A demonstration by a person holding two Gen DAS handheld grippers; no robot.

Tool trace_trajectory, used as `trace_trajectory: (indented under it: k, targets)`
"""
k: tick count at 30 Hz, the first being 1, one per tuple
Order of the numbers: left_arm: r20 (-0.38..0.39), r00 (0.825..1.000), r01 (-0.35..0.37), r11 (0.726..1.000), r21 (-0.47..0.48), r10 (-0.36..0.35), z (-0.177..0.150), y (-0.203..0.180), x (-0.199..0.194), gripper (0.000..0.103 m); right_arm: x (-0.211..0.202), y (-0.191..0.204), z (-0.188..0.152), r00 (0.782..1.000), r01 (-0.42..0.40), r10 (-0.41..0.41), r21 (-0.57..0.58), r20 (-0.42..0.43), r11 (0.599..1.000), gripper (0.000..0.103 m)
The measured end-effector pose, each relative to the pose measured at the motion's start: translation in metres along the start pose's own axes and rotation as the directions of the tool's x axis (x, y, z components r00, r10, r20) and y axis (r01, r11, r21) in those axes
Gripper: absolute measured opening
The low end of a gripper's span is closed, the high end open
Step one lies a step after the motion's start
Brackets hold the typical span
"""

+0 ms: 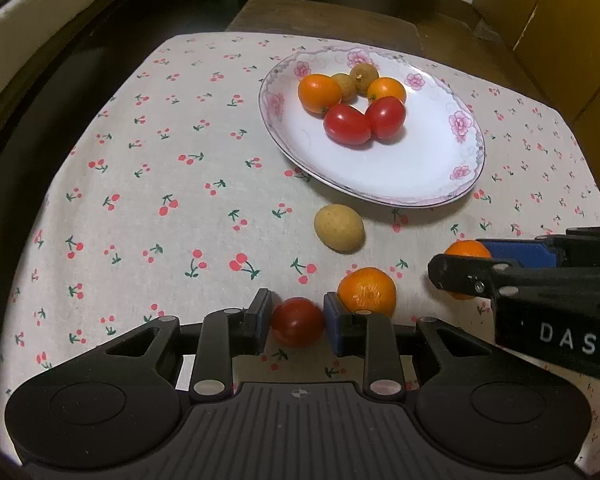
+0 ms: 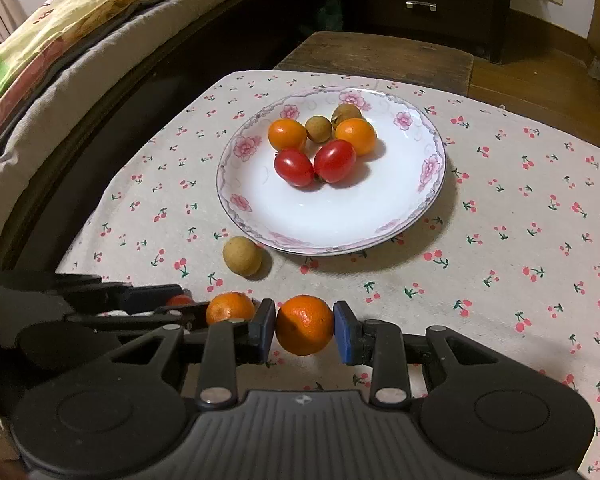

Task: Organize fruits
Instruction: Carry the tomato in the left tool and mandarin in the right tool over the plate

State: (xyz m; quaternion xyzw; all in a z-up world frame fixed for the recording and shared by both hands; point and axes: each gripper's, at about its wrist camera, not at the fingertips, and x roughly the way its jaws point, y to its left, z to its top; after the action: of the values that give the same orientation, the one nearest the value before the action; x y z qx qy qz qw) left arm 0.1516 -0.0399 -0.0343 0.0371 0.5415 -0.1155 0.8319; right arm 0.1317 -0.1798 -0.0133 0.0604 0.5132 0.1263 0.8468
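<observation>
In the left wrist view my left gripper (image 1: 297, 322) is shut on a red cherry tomato (image 1: 297, 322) resting on the cherry-print cloth. A loose small orange (image 1: 367, 292) lies against the outside of its right finger. My right gripper (image 2: 305, 330) is shut on another small orange (image 2: 305, 325), low over the cloth; the left wrist view shows this right gripper (image 1: 464, 264) at its right side. A tan longan (image 1: 339, 227) lies alone in front of the floral plate (image 1: 420, 168). The plate (image 2: 332, 216) holds two oranges, two longans and two tomatoes.
The cloth (image 2: 520, 208) covers a small table whose left edge runs beside a bed with a patterned quilt (image 2: 60, 20). A dark wooden stool (image 2: 372, 56) and a drawer cabinet (image 2: 420, 0) stand beyond. The two grippers sit close side by side.
</observation>
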Motion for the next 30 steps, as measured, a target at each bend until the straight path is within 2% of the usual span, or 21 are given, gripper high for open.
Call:
trace_trajectory:
  k: [11, 30]
  targets:
    - [0.025, 0.999, -0.022, 1.000, 0.016, 0.022, -0.004, -0.003, -0.008, 0.035, -0.008, -0.004, 0.000, 1.000, 0.002, -0.003, 0.009, 0.021, 1.000, 0.032]
    - [0.083, 0.997, 0.005, 1.000, 0.028, -0.007, 0.025, -0.016, -0.021, 0.035, -0.013, -0.010, 0.015, 0.998, 0.009, -0.010, 0.024, 0.055, 1.000, 0.032]
